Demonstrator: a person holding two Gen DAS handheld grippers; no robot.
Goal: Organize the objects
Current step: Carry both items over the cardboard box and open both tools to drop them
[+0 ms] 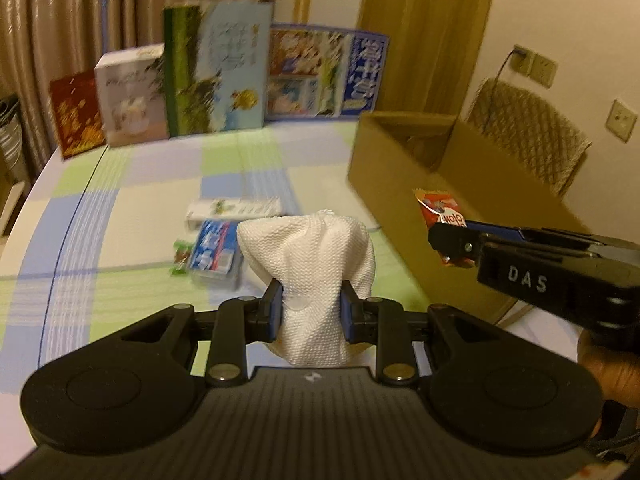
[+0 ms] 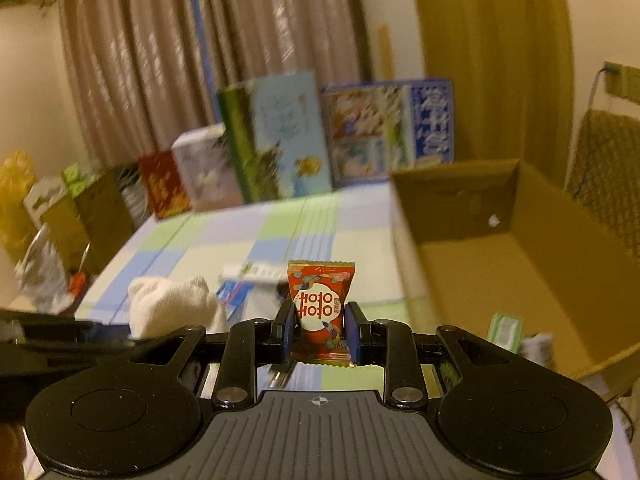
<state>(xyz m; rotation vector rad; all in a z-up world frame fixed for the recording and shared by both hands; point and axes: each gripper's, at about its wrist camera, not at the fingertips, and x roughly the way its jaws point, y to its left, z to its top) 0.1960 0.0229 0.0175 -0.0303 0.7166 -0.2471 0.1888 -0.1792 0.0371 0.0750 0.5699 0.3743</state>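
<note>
standing boxes (image 1: 216,72) blurred, print perhaps unreadable

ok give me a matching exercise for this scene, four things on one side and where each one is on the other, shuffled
Things:
1. white cloth
2. red candy packet
3. blue and white pack
4. cardboard box

Places:
A. lying flat on the checked tablecloth
B. between the fingers of the right gripper
C. standing open at the right side of the table
D. between the fingers of the left gripper

Pairs: 1-D, 2-B, 3-A, 4-C
</note>
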